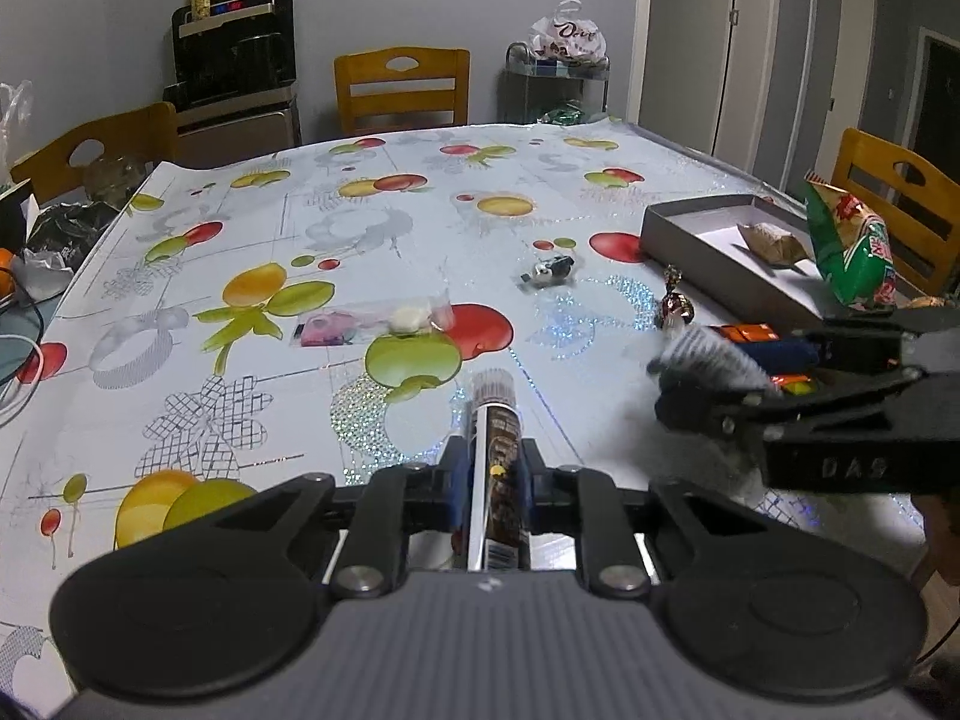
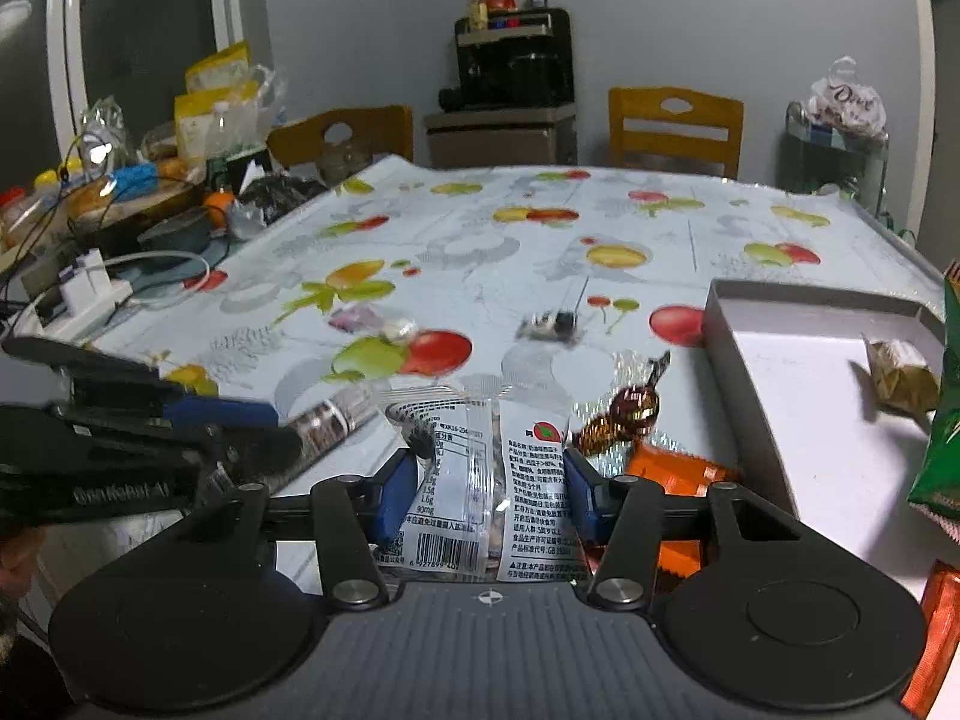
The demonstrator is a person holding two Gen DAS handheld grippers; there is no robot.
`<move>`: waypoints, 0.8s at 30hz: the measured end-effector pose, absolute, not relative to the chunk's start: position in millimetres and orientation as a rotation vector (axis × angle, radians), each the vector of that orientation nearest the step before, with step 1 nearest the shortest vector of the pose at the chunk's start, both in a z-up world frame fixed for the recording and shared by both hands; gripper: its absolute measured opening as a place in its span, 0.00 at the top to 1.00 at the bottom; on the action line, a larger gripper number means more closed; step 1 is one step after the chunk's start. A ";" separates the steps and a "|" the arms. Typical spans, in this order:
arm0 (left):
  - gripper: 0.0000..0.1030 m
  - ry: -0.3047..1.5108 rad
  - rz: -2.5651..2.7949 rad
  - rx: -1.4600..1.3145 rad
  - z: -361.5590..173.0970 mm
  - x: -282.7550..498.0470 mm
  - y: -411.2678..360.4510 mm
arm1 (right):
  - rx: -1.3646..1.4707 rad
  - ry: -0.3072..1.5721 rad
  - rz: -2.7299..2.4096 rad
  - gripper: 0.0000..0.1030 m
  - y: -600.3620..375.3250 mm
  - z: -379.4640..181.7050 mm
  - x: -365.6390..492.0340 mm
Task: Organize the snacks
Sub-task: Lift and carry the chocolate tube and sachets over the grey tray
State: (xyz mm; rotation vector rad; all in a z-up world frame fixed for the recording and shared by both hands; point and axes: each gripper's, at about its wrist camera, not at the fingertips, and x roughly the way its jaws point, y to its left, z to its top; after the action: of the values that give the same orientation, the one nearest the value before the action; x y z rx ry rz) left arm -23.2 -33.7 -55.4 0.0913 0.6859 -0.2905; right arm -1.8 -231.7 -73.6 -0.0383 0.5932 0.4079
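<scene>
From the left wrist, the left gripper (image 1: 493, 468) pinches a slim brown snack stick (image 1: 497, 456) above the fruit-print tablecloth (image 1: 372, 228), with the grey box (image 1: 720, 252) and green bag (image 1: 852, 252) at right. From the right wrist, the right gripper (image 2: 489, 480) clasps a clear nut packet (image 2: 480, 480); a wrapped candy (image 2: 624, 414) and orange wrappers (image 2: 678, 474) lie just beside it.

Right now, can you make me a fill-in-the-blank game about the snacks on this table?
1. The left gripper is shut on a thin ____ snack stick.
2. The right gripper squeezes a clear packet with a ____ printed near its bottom.
3. The grey box holds one ____ packet.
4. The bag leaning at the box is mostly ____.

Missing words: brown; barcode; brown; green
</scene>
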 end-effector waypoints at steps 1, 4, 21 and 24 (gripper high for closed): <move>0.86 0.684 -0.290 0.092 -55.6 -22.3 -34.9 | -0.046 0.600 0.408 0.50 -231.0 -75.6 -1.6; 0.85 0.687 -0.293 0.081 -57.2 -18.2 -38.3 | -0.075 0.599 0.415 0.50 -229.4 -77.6 -5.1; 0.81 0.710 -0.338 0.043 -71.1 9.4 -49.6 | -0.143 0.605 0.424 0.42 -226.9 -83.5 -8.0; 0.81 0.696 -0.345 0.033 -69.8 8.5 -50.1 | -0.123 0.601 0.422 0.49 -229.1 -80.7 -6.5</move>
State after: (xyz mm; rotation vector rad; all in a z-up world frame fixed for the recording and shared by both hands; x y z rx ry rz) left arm 8.5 -50.1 -69.8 0.0330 0.6961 -0.3451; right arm -6.5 -229.1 -80.7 -0.1230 0.6012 0.4222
